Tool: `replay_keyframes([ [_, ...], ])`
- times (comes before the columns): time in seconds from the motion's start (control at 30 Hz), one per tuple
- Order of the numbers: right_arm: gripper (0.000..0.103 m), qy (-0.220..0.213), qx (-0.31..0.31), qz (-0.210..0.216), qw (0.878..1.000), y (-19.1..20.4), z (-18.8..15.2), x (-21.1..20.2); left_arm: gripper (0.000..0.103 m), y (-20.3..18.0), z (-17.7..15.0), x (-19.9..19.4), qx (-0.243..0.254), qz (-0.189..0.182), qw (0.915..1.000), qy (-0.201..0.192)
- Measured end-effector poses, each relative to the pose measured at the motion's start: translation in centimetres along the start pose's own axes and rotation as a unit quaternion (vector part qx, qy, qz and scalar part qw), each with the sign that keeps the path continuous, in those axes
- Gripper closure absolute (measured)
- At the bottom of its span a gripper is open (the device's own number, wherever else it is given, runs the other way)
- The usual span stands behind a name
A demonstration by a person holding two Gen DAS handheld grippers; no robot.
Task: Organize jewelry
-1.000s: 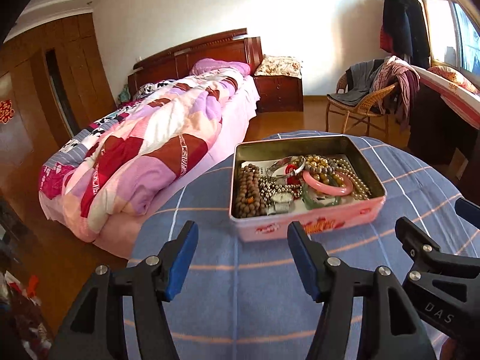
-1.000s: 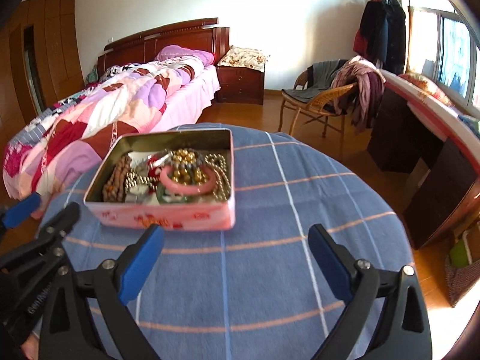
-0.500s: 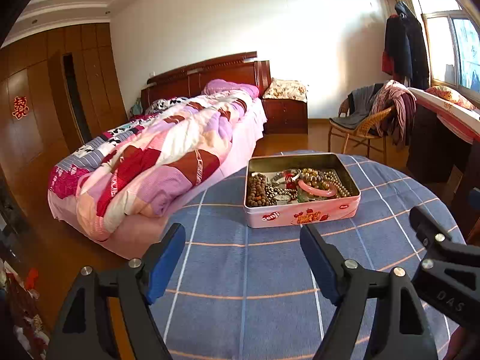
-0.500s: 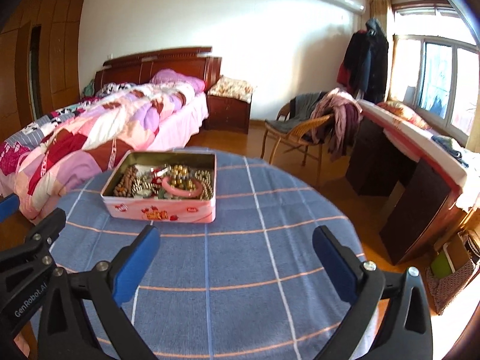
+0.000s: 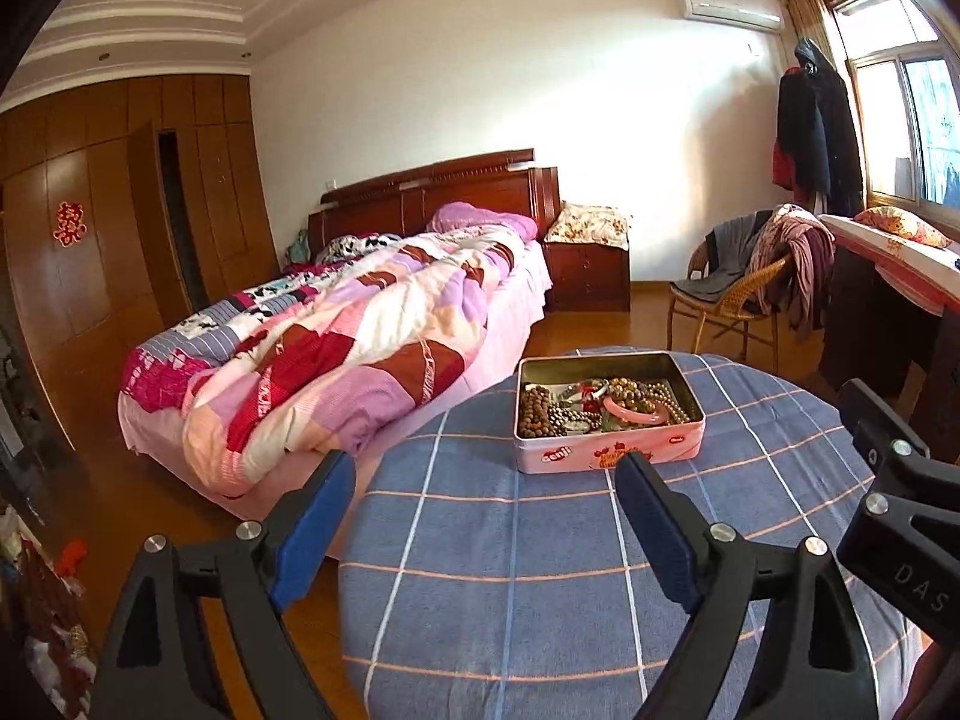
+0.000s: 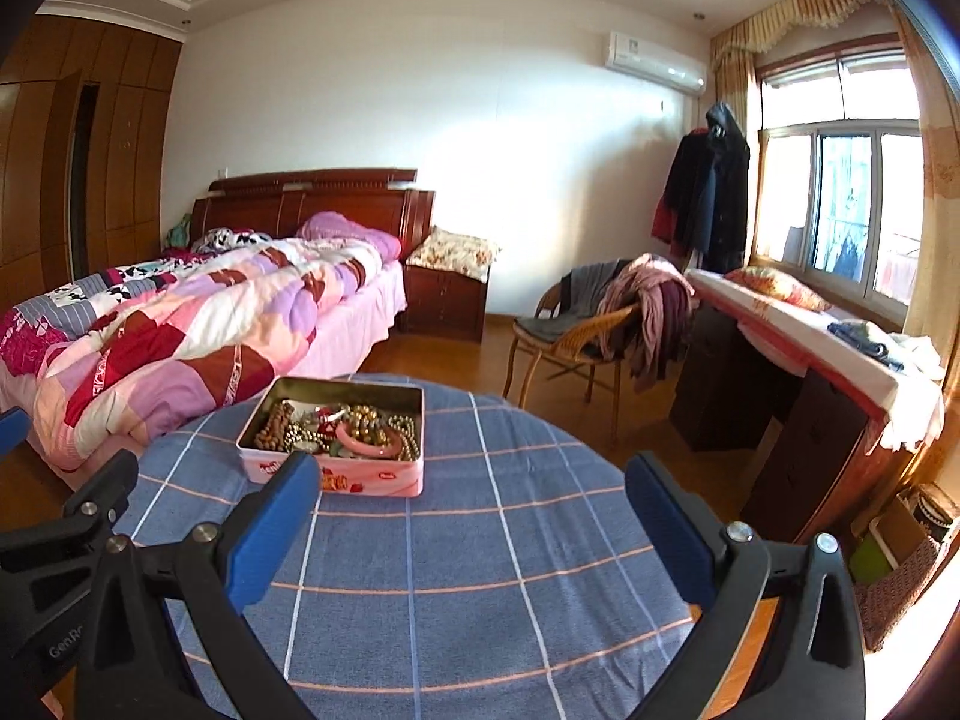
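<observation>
You pull both grippers back and up from the pink tin (image 5: 606,414), which looks smaller than a second ago. The left gripper (image 5: 480,516) and right gripper (image 6: 474,516) hang spread, empty. The jewelry (image 5: 594,408) lies heaped inside the tin on the bench (image 5: 510,570) (finished or pausing, either fits).

Tin (image 5: 606,450) w/ jewelry (image 5: 594,405) in it sits on bench (image 5: 540,588), toward far edge, left of centre. Bed (image 5: 336,348) behind-left of bench; nightstand (image 5: 588,276) right of bed's head, at back wall. Chair (image 6: 570,342) behind-right of bench, w/ clothes on it; desk (image 6: 804,372) right of chair, under window (image 6: 840,204).
</observation>
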State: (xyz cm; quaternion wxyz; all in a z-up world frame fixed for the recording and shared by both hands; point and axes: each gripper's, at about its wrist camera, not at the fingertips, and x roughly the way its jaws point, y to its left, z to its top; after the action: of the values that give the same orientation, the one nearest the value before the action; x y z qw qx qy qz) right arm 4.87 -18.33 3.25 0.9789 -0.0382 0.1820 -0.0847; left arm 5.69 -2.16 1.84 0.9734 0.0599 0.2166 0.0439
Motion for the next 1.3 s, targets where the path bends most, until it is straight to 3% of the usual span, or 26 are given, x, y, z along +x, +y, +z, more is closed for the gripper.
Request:
replay_keyframes([
  [0.37,0.000,-0.065,0.005,0.002,0.998,0.0,0.9,-4.5,0.010,1.0,0.6,-4.7,-0.006,0.021,0.9986,-0.049],
  [0.7,0.000,-0.078,0.013,0.008,0.997,-0.3,1.3,-5.4,0.010,1.3,1.0,-6.9,-0.007,0.029,0.9973,-0.067],
  [1.3,0.000,-0.076,0.020,0.012,0.997,-0.5,1.1,-5.7,0.009,1.1,1.2,-7.2,-0.006,0.035,0.9968,-0.072],
])
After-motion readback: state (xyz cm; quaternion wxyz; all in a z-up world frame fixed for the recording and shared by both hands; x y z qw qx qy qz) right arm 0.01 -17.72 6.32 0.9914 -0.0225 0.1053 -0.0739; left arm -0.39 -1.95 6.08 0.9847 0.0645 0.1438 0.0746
